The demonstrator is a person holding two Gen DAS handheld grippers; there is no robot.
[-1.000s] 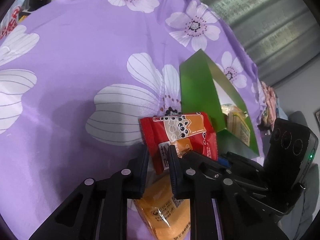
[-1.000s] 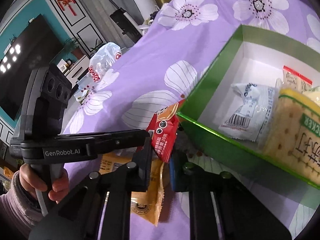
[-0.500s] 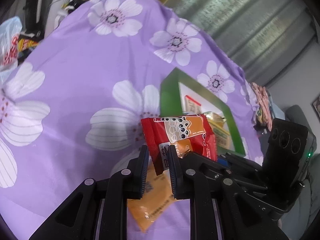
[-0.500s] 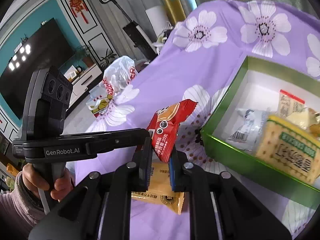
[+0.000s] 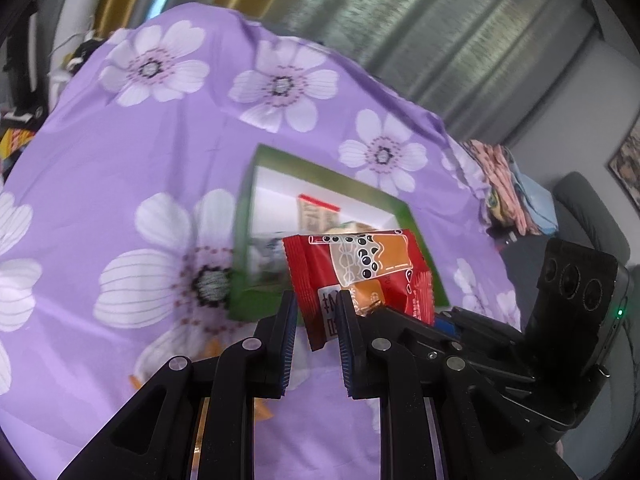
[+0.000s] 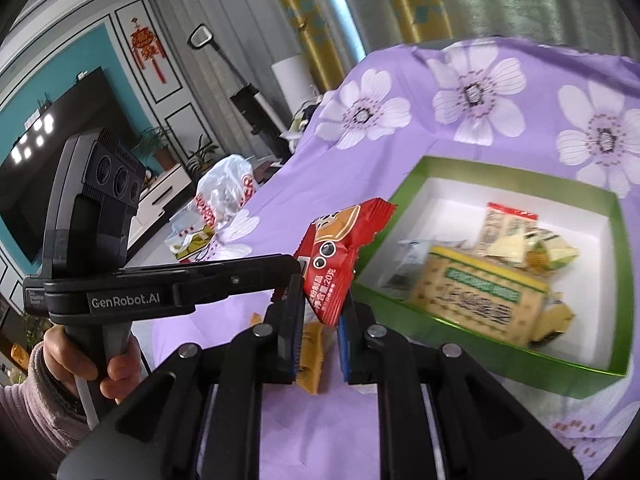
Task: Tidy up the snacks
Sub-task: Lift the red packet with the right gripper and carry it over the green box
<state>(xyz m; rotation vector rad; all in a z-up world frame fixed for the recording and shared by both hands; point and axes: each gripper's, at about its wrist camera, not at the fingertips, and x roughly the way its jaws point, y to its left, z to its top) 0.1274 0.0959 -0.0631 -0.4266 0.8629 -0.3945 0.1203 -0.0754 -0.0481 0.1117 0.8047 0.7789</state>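
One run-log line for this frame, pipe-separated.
phase: carry | left gripper: shut on red snack packet | right gripper: shut on same packet | target: green box, partly filled | orange packet: on cloth

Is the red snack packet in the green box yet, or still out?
Out: the red snack packet is pinched by both grippers, above the cloth beside the green box.

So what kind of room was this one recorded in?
Most likely a home living room: a wall-mounted TV on a teal wall, long curtains, potted plants, and a table under a purple floral cloth holding a green snack box.
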